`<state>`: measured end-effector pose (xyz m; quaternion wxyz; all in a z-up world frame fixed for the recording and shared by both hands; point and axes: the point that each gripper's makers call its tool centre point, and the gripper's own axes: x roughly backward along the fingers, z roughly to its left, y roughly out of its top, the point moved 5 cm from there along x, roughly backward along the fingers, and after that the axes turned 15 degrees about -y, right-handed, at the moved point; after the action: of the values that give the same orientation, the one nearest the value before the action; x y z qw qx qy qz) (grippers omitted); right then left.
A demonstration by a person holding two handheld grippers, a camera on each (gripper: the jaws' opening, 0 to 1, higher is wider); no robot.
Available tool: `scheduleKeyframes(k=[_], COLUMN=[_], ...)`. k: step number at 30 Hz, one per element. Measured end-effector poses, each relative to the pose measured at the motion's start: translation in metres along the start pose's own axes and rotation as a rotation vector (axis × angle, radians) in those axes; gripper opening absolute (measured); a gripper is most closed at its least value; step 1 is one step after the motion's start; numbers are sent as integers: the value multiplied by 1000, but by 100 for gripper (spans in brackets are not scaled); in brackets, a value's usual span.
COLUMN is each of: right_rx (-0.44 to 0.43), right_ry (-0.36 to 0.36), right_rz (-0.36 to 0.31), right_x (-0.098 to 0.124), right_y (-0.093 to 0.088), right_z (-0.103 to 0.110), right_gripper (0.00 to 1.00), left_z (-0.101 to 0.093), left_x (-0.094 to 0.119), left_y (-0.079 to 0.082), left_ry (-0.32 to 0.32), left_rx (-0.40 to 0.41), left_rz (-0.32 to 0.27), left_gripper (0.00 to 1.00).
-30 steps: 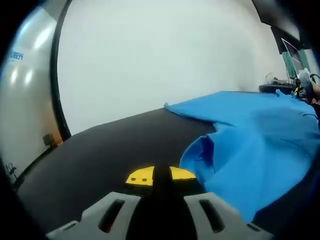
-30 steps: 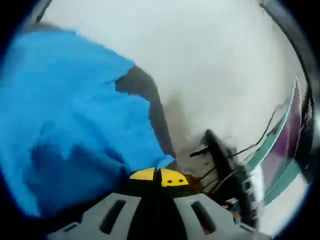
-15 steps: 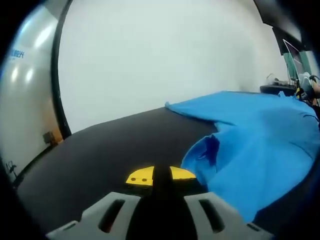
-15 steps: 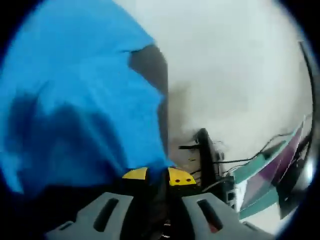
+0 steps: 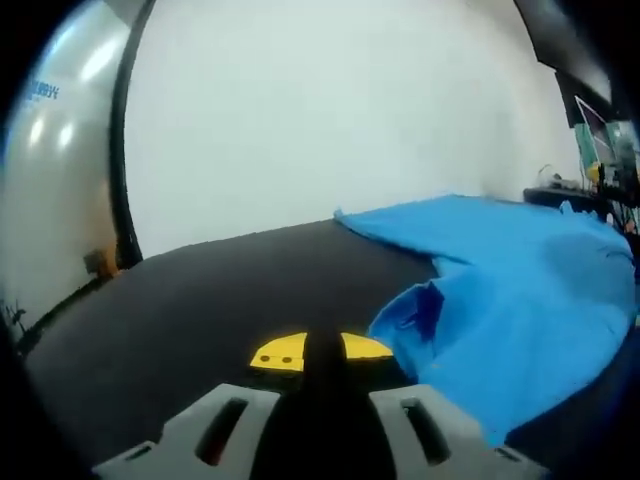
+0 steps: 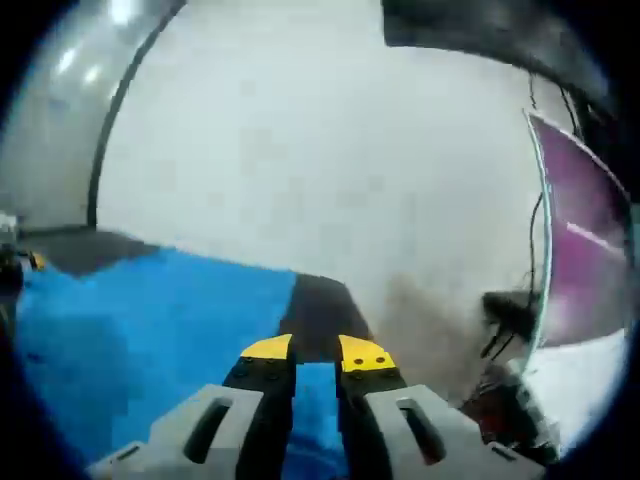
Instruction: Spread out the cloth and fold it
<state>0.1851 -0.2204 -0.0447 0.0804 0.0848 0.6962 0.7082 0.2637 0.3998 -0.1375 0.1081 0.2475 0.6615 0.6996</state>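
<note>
Blue cloth (image 6: 150,330) now lower; right gripper (image 6: 315,352) released, lifted clear.

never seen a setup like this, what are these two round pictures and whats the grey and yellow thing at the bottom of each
Each round picture comes from a fisheye camera that rides on a hand-held gripper; a person holds one in each hand. The grey arms with yellow tips at the bottom are that gripper's own two jaws.

In the left gripper view, the left gripper has its jaws together over a dark table, and nothing shows between them. A blue cloth lies rumpled on the table beside it.

In the right gripper view, the right gripper is over the same blue cloth. Its jaws stand nearly together; whether they pinch the cloth cannot be told. A white wall stands behind.
</note>
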Motion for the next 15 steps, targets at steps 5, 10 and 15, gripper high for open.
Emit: scheduleKeyframes(k=[5,10,15], right_rx=[-415,-471,-295], right_ry=[270,384,336], right_rz=[-71,-175,-180], right_x=[8,9,-7], right_y=[9,10,-14], right_z=[29,42,42], right_gripper=[13,13,13], left_z=[4,-4,-37], left_x=[15,21,5], left_y=[17,20,28], left_ry=[-61,-169,-257], left_rx=[168,328,413], left_rz=[-184,-158,21], left_gripper=[13,15,15])
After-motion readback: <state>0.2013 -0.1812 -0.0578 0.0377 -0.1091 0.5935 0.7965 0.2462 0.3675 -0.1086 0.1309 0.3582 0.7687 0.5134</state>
